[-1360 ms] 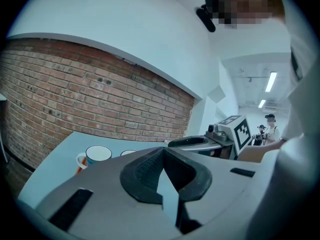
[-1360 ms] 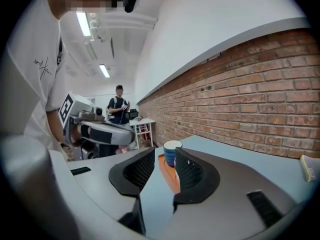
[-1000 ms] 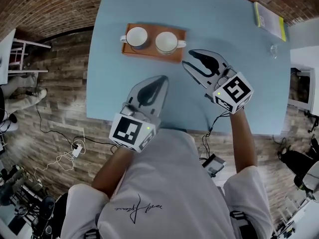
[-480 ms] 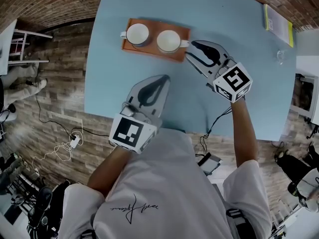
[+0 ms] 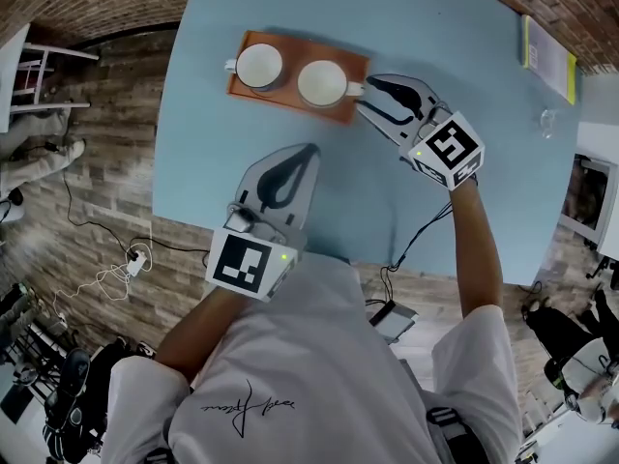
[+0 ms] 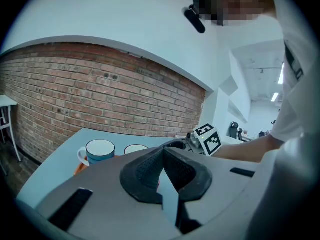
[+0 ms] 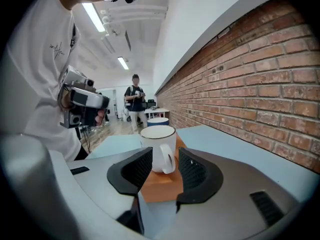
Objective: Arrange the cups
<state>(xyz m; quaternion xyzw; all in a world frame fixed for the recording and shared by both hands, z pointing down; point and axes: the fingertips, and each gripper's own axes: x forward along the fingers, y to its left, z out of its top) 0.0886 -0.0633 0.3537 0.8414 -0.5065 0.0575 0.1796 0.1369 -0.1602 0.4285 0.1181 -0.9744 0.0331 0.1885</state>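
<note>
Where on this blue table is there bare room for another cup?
Bare table lies beyond the wooden tray and from the right gripper across to the booklet. Crowded: the tray, full with two cups; that gripper beside it, jaws just opening, nothing clamped.

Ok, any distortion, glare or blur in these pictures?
Head view: fisheye bows the edges of the blue table, otherwise evenly lit and sharp. Left gripper view: black corners, and the brick wall curves. Right gripper view: the ceiling lights glare white, yet the white cup is crisp.
</note>
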